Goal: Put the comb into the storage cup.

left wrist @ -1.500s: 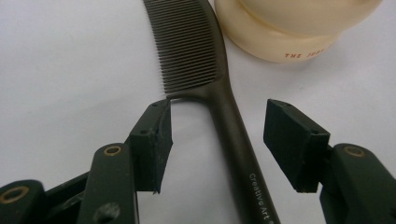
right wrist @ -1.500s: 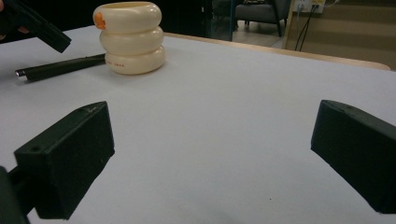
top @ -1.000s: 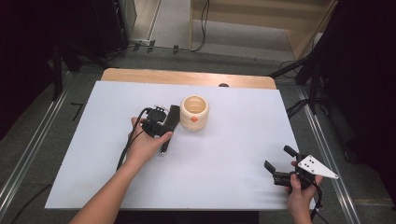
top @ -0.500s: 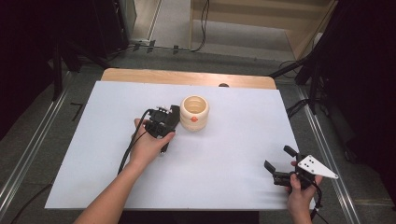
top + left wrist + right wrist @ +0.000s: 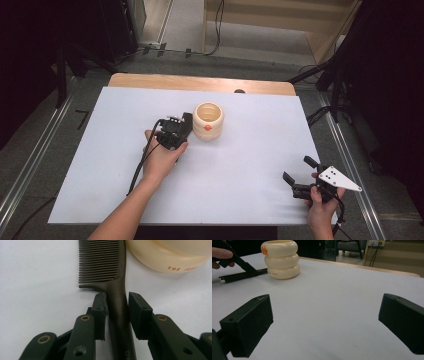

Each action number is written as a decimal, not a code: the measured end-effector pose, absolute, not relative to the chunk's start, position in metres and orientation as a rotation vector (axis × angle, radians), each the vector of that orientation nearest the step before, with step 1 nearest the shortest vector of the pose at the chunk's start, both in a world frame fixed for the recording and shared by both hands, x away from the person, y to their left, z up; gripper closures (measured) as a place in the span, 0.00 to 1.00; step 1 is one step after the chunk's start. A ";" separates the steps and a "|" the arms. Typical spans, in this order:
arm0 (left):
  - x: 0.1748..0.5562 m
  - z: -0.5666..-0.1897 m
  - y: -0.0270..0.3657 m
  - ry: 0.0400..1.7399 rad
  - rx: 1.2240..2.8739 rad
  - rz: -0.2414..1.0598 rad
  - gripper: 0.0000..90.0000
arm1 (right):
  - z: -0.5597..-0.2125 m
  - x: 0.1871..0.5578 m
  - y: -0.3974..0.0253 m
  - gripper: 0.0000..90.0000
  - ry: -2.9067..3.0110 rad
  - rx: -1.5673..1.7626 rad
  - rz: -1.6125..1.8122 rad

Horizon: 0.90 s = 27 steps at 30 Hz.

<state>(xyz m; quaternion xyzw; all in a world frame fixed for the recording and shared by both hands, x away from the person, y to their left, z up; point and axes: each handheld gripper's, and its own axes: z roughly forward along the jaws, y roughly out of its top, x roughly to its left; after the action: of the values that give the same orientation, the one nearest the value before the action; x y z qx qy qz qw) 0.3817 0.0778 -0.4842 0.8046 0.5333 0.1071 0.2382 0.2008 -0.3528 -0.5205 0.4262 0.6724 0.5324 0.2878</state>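
Dark brown fine-toothed comb (image 5: 113, 277) lies flat between the left gripper (image 5: 117, 306)'s narrow, unclamped jaws

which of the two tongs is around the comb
The left tongs, beside the cream cup, straddle the comb handle; the right tongs sit open, apart, over bare table.

Bright even light, soft shadows, dark surroundings

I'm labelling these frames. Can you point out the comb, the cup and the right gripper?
comb (image 5: 120, 305), left gripper view, on the handle between the jaws.
cup (image 5: 208, 121), high view, on its outer wall.
right gripper (image 5: 298, 175), high view, midway between its open fingertips.
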 end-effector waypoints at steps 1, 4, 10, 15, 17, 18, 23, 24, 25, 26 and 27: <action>0.381 -0.484 0.078 1.462 2.204 0.300 0.77 | -0.521 0.201 -0.353 0.00 1.796 1.138 1.422; 0.381 -0.485 0.078 1.474 2.190 0.304 0.79 | -0.520 0.201 -0.353 0.00 1.796 1.137 1.422; 0.380 -0.486 0.081 1.474 2.167 0.303 0.81 | -0.521 0.201 -0.353 0.00 1.795 1.140 1.422; 0.379 -0.487 0.084 1.478 2.133 0.281 0.81 | -0.521 0.201 -0.353 0.00 1.796 1.139 1.420; 0.379 -0.487 0.085 1.474 2.128 0.272 0.81 | -0.521 0.201 -0.353 0.00 1.797 1.137 1.419; 0.379 -0.487 0.086 1.470 2.129 0.272 0.81 | -0.521 0.201 -0.353 0.00 1.798 1.138 1.418; 0.382 -0.486 0.091 1.476 2.105 0.283 0.81 | -0.521 0.201 -0.352 0.00 1.799 1.137 1.418; 0.382 -0.486 0.093 1.478 2.092 0.277 0.81 | -0.521 0.201 -0.352 0.00 1.799 1.137 1.419; 0.382 -0.486 0.094 1.476 2.087 0.277 0.81 | -0.520 0.201 -0.352 0.00 1.799 1.137 1.420; 0.382 -0.486 0.095 1.477 2.078 0.283 0.81 | -0.521 0.201 -0.352 0.00 1.799 1.137 1.419; 0.382 -0.486 0.097 1.475 2.069 0.289 0.81 | -0.520 0.201 -0.352 0.00 1.800 1.137 1.417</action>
<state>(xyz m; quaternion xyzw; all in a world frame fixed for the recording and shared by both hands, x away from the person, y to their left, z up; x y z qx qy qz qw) 0.3817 0.0967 -0.4855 0.7749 0.5523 0.1084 0.2878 0.2008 -0.3524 -0.5205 0.4256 0.6741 0.5306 0.2880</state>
